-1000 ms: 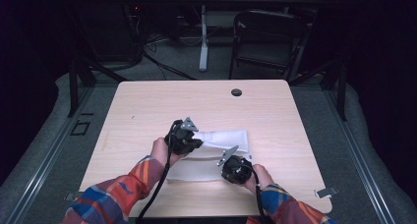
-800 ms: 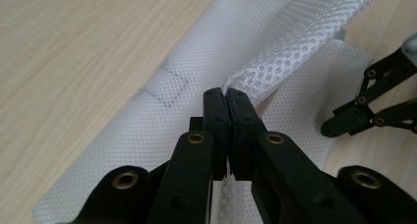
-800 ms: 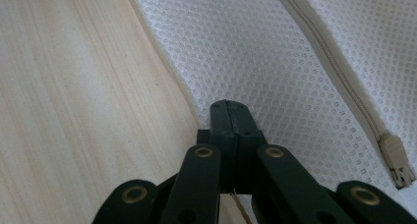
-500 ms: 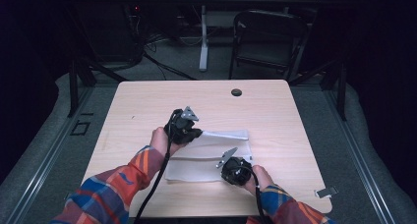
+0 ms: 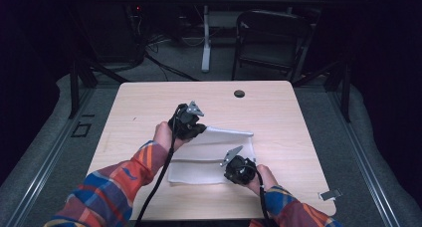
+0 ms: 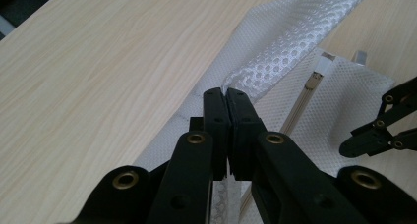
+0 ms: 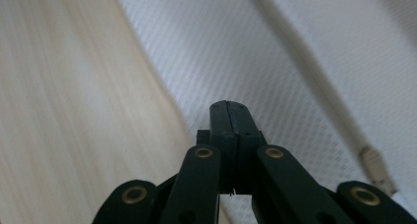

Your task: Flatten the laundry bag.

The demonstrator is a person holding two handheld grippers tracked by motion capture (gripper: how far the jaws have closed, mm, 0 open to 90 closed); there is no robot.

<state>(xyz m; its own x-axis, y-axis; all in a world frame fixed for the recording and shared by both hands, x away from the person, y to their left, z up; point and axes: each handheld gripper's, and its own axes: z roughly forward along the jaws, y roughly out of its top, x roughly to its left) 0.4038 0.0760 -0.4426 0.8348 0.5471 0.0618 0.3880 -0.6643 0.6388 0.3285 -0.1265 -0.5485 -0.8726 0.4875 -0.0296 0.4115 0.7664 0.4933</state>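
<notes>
Your left gripper (image 6: 227,94) is clamped on a raised fold of the white mesh zip bag (image 5: 211,157), lifting its far edge off the pale wooden table (image 5: 298,122). Your right gripper (image 7: 228,106) has its jaws pressed together at the bag's near right edge; whether it pinches mesh I cannot tell. The bag lies between your two hands, its long axis running left to right, its zipper (image 6: 300,98) along that axis. The left gripper is the one placed to carry the fold towards you.
</notes>
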